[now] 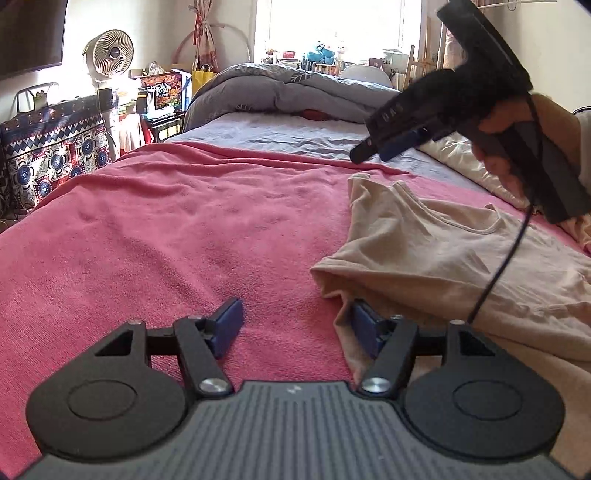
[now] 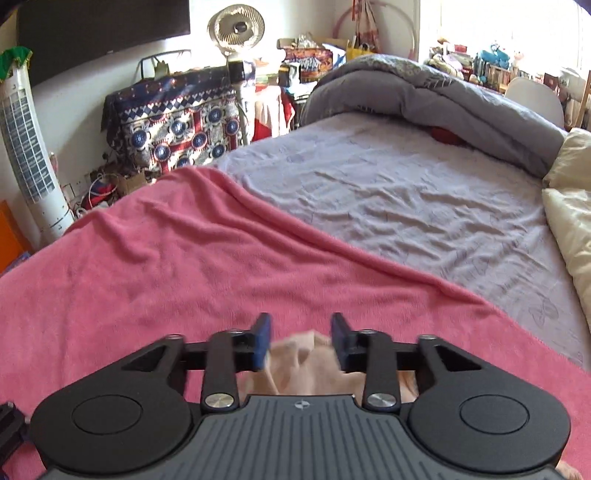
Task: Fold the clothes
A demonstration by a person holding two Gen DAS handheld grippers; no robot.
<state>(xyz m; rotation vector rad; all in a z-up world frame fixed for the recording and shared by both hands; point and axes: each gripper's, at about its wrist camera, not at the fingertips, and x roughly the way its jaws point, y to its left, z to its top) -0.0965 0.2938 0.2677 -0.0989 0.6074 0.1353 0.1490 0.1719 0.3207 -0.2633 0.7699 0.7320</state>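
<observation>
A beige T-shirt (image 1: 443, 251) lies crumpled on the pink blanket (image 1: 166, 229) at the right of the left wrist view, neckline facing up. My left gripper (image 1: 295, 325) is open low over the blanket; its right finger (image 1: 364, 328) sits against the shirt's sleeve edge, and only blanket shows between the pads. A hand holds my right gripper (image 1: 376, 151) above the shirt's far end. In the right wrist view the right gripper (image 2: 301, 339) stands open, with a bunch of the beige shirt (image 2: 303, 365) lying loose between and below its fingers.
Beyond the pink blanket (image 2: 147, 266) lies a grey sheet (image 2: 406, 192), with a rolled grey duvet (image 2: 424, 88) at the far end. Cream pillows (image 2: 569, 206) line the right side. A patterned covered cabinet (image 2: 173, 125), a fan (image 2: 236, 27) and clutter stand left of the bed.
</observation>
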